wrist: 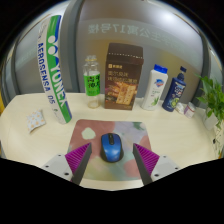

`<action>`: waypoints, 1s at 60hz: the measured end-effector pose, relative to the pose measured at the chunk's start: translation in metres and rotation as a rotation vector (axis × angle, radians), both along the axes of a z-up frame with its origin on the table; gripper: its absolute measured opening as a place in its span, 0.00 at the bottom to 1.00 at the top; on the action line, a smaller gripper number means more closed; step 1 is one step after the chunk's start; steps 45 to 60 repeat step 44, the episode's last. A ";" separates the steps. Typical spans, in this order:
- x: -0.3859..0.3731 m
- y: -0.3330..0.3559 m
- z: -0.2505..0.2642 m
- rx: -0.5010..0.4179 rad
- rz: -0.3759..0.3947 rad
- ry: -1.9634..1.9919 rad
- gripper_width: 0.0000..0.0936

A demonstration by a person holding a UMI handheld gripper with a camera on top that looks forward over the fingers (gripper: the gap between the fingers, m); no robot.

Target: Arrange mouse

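At the bottom of the frame the tongs (111, 160) are spread wide and grasping nothing, one purple-padded finger (80, 157) at lower left and the other at lower right. Between them, with a clear gap on each side, sits the blue mouse (111, 148), resting on a grey mouse mat (100, 130) in the lower centre of the frame. The mouse looks like a light, rigid plastic shell with a smooth, rounded back that could slip, so the best hold is probably across its two flanks near the middle, low on the sides where they are flattest. Past the mat, the pale bench (30, 140) runs back to a row of things in the upper half: a green and white racket bag (52, 65) leaning at upper left, a clear bottle (93, 82) beside it, a brown box (124, 76) at centre, then a white bottle (156, 86) and a blue bottle (176, 88) toward the upper right, with green leaves (212, 100) at the far right.
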State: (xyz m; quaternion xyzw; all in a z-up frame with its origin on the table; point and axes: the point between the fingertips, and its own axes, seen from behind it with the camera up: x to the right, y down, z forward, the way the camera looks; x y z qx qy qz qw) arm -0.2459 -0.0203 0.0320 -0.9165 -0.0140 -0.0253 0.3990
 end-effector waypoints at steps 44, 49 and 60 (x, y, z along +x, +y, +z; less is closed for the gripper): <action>-0.031 -0.205 0.145 0.130 -0.016 -0.054 0.91; -0.031 -0.205 0.145 0.130 -0.016 -0.054 0.91; -0.031 -0.205 0.145 0.130 -0.016 -0.054 0.91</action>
